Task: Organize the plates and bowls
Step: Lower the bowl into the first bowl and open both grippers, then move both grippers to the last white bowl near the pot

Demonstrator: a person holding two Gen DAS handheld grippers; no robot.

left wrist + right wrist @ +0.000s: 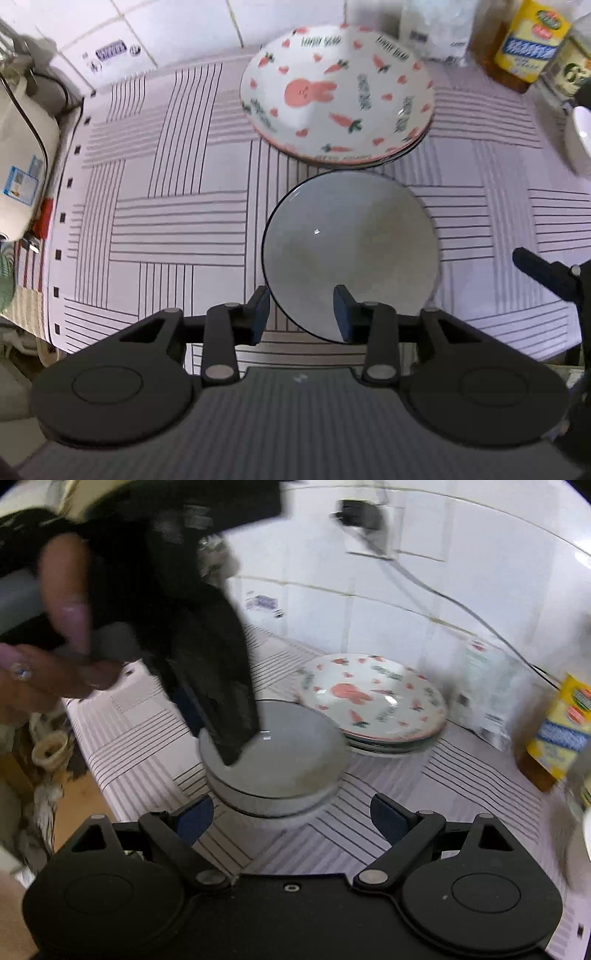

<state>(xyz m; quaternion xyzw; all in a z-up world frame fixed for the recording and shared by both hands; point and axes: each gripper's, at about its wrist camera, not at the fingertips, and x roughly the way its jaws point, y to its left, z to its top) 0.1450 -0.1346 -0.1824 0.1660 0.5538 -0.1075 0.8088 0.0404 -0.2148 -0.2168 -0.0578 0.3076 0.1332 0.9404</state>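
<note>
A grey bowl with a dark rim sits on the striped cloth; it also shows in the right wrist view. My left gripper is open, its jaws straddling the bowl's near-left rim, one finger outside and one inside. Behind the bowl is a stack of rabbit-and-carrot plates, also in the right wrist view. My right gripper is open and empty, just in front of the bowl. The left gripper reaches down onto the bowl's rim in the right wrist view.
A white bowl is at the right edge. A yellow-labelled bottle and a clear bag stand by the tiled wall. A rice cooker sits left of the striped cloth.
</note>
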